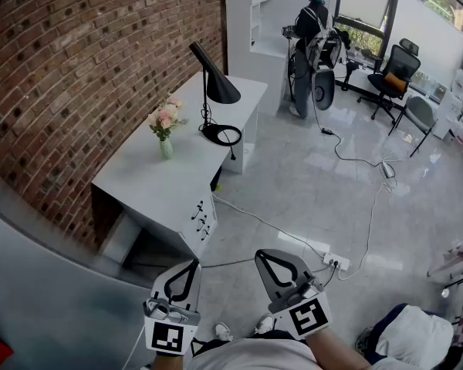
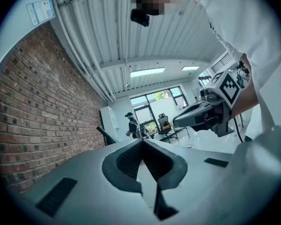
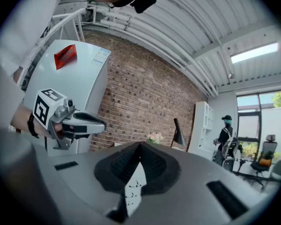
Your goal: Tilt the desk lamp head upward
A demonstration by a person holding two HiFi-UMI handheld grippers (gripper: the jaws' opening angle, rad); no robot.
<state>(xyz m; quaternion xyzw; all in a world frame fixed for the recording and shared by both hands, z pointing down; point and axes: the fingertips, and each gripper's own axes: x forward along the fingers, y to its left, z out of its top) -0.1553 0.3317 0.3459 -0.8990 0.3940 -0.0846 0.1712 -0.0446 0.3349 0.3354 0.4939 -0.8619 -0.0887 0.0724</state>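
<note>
In the head view, the desk lamp [image 1: 218, 91] stands on the white desk [image 1: 150, 187] by the brick wall [image 1: 77, 68], near a vase of flowers [image 1: 164, 126]. The left gripper [image 1: 194, 264] and right gripper [image 1: 261, 256] hang low, well apart from the desk.

In the left gripper view, its jaws are pressed together on nothing, and the lamp shows far beyond their tips.

In the right gripper view, its jaws also meet with nothing between them, and the lamp is again distant.
</note>
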